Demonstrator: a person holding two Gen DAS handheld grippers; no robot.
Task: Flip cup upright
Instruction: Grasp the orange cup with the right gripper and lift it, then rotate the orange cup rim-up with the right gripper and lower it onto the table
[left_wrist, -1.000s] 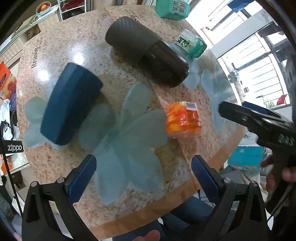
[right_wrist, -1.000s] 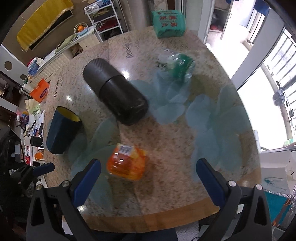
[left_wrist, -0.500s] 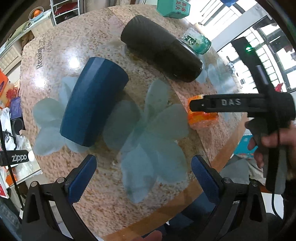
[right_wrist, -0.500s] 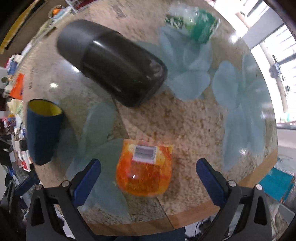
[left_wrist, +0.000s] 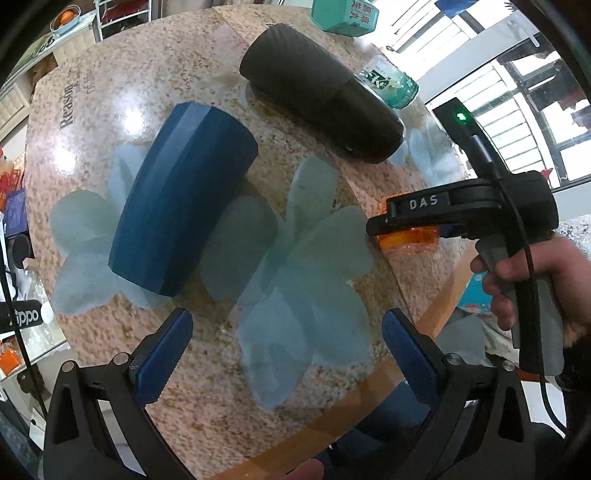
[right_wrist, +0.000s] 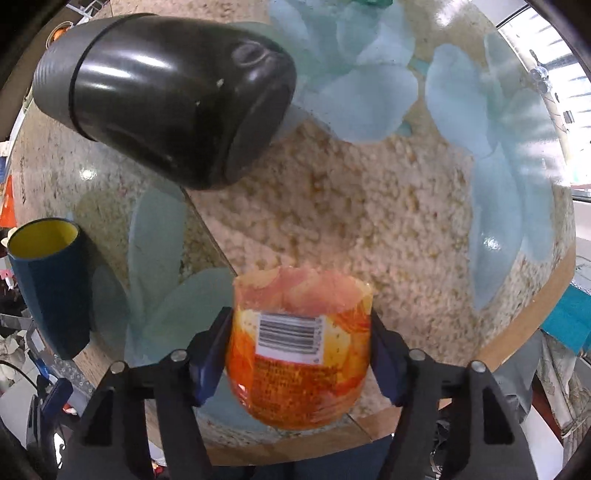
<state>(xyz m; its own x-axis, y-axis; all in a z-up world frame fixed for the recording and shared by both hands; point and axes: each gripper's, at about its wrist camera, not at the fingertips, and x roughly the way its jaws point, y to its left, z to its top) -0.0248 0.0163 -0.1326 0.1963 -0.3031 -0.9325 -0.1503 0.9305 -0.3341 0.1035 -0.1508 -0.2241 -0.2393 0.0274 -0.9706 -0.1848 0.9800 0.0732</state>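
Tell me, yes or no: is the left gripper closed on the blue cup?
No: the left gripper is wide open and empty, short of the blue cup lying on its side.

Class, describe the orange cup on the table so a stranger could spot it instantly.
Start at the round speckled table with pale blue flower shapes. Near its front edge, the orange cup lies between the right claw's blue pads. Unlike the big black flask and navy cup, it is bright orange with a barcode label.
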